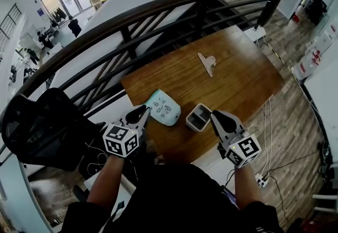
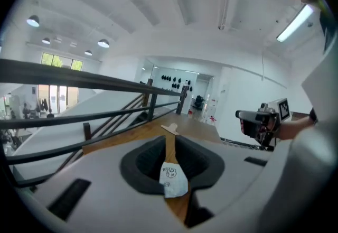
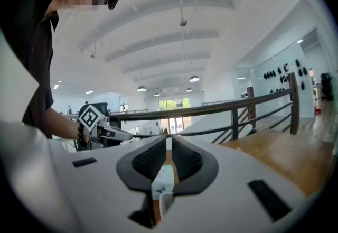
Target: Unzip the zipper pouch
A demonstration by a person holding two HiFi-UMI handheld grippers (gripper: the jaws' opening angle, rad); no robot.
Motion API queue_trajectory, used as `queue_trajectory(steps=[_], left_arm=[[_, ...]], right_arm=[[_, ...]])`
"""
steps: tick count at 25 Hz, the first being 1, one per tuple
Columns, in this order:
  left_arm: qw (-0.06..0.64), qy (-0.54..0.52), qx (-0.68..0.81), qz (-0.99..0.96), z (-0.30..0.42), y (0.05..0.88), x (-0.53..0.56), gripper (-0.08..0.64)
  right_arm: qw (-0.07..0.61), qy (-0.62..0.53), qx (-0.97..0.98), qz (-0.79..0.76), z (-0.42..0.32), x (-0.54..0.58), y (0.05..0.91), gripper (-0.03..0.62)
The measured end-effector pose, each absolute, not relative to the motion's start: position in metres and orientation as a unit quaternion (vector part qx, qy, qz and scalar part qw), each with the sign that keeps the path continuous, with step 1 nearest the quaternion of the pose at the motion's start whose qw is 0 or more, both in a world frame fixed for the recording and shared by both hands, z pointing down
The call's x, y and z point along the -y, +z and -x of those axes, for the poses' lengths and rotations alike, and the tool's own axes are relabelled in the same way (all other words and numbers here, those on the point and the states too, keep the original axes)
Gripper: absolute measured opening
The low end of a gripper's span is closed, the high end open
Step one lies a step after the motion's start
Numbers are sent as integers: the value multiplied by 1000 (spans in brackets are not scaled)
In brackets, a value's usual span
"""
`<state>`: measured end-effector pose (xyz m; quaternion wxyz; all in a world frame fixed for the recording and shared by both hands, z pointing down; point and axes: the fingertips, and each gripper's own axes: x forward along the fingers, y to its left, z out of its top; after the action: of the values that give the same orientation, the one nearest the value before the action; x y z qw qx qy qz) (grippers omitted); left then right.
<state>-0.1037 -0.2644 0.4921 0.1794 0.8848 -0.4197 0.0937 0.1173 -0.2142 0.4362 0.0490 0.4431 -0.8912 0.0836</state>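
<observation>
A pale zipper pouch (image 1: 162, 108) is laid flat on the wooden table (image 1: 237, 73), close to the table edge nearest the person. The left gripper (image 1: 142, 114) is held just beside the pouch's left corner, its tips almost at the fabric. Its jaws are drawn close, with only a narrow slit left between them. Through that slit the pouch is seen just ahead of the tips, and no grip on it is shown. A small grey box (image 1: 199, 117) is set just to the right of the pouch. The right gripper (image 1: 215, 117) is held beyond the box, on the side away from the pouch. Its jaws are likewise drawn to a narrow slit, with nothing clamped. Well beyond the pouch a beige clip (image 1: 207, 62) is laid.
</observation>
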Motion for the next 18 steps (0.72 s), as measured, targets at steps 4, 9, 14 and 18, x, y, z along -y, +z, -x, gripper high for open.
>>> queue_trajectory(steps=[4,9,14,18], left_arm=[[146,64,448,-880,108,465,263,28],[108,20,475,-873,118,433,252,25],[88,-19,480,-872,124,414,238,25],[85,-26,475,-875,123,408,232,25]], right_arm=[[-14,81,879,-470,-130,216,404,4],[-30,68,870,-488,-139,207,393,-6],[-22,62,869,-491,-139,196,397,-8],[-20,67,870,-487,-137,193,398,-8]])
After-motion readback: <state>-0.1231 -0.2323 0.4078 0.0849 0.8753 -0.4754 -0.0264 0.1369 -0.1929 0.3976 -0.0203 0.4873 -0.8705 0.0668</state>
